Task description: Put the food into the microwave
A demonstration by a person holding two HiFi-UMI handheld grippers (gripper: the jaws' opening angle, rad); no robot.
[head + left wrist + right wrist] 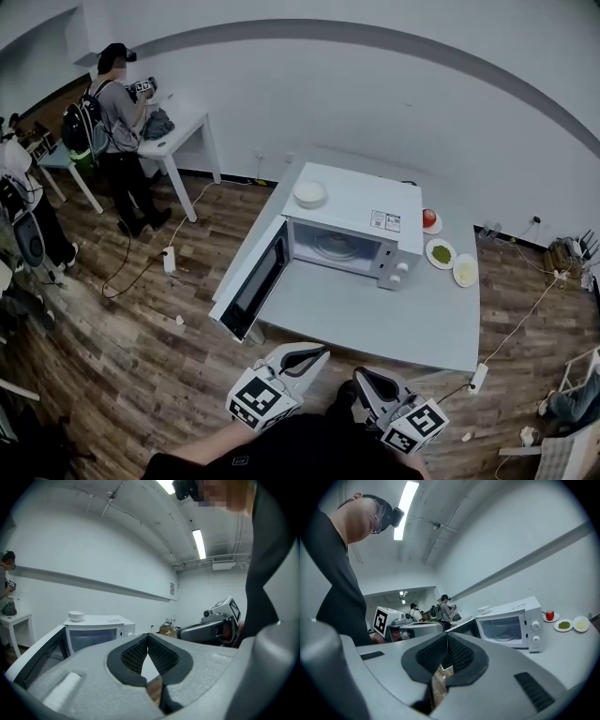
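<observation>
A white microwave (pixel 352 220) stands on the pale table (pixel 375 323), its door (pixel 251 281) swung open to the left and a glass turntable inside. To its right lie three small plates: a red apple (pixel 429 218), green food (pixel 441 253) and pale yellow food (pixel 465 271). Both grippers hover before the table's near edge, apart from everything. My left gripper (pixel 317 351) (pixel 148 637) is shut and holds nothing. So is my right gripper (pixel 360 374) (pixel 446 635), which sees the microwave (pixel 511 623) and the plates (pixel 564 625) ahead.
A white bowl (pixel 309 193) sits on top of the microwave. A person (pixel 117 141) works at a second white table (pixel 183 127) at the back left. A power strip (pixel 478 377) and cables lie on the wooden floor at the right.
</observation>
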